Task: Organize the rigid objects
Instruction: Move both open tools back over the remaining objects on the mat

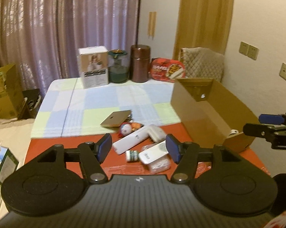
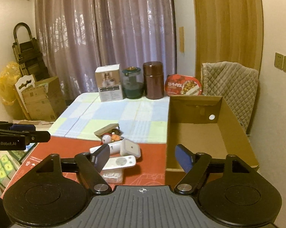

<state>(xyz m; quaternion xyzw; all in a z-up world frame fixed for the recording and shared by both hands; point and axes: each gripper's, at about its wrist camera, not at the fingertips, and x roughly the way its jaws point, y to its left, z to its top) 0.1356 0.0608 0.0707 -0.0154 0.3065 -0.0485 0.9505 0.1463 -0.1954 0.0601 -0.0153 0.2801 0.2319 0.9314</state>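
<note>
A pile of small rigid objects lies on the red mat [image 1: 70, 142]: a white handheld device [image 1: 137, 138], a white remote-like unit [image 1: 154, 153], a small roll of tablets [image 1: 132, 154], a clear plastic case [image 1: 160, 164], a round toy [image 1: 126, 128] and a tan flat box [image 1: 116, 120]. My left gripper [image 1: 139, 148] is open and empty, just before the pile. My right gripper [image 2: 144, 156] is open and empty, between the pile [image 2: 120, 155] and the open cardboard box [image 2: 205, 133]. The cardboard box [image 1: 209, 112] stands to the right.
At the table's far edge stand a white product box [image 1: 93, 66], a glass jar [image 1: 118, 66], a brown canister [image 1: 140, 62] and a red food tray [image 1: 167, 69]. A quilted chair [image 2: 230, 83] is behind the box. Cardboard cartons [image 2: 42, 98] sit on the floor at left.
</note>
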